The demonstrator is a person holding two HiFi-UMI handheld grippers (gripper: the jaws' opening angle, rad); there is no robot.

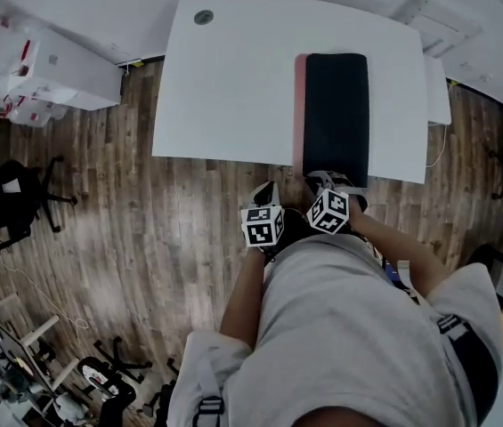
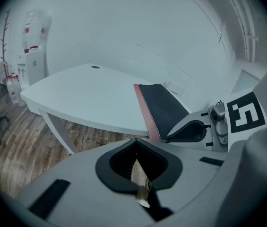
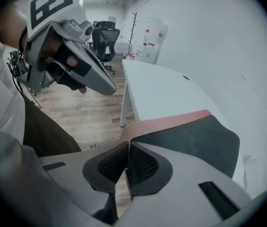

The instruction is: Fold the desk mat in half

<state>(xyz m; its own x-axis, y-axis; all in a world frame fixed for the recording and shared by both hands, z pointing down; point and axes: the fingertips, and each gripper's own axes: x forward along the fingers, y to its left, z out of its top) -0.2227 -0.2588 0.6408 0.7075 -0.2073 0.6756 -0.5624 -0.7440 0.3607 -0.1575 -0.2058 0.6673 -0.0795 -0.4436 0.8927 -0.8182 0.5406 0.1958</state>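
The desk mat [image 1: 336,105] lies folded on the right half of the white desk [image 1: 233,78], dark side up, with a pink strip showing along its left edge. My right gripper [image 1: 322,178] is at the desk's front edge, shut on the mat's near edge. In the right gripper view the thin pink and dark edge of the mat [image 3: 185,131] runs in between the pads of the right gripper [image 3: 127,148]. My left gripper [image 1: 264,189] hovers just left of it, off the desk's front edge. Its tips [image 2: 135,143] meet with nothing between them.
A cable grommet [image 1: 203,17] sits at the desk's far left corner. White cabinets [image 1: 46,69] stand at the far left, and a black office chair [image 1: 11,194] is on the wood floor. A white box [image 1: 438,87] adjoins the desk's right side.
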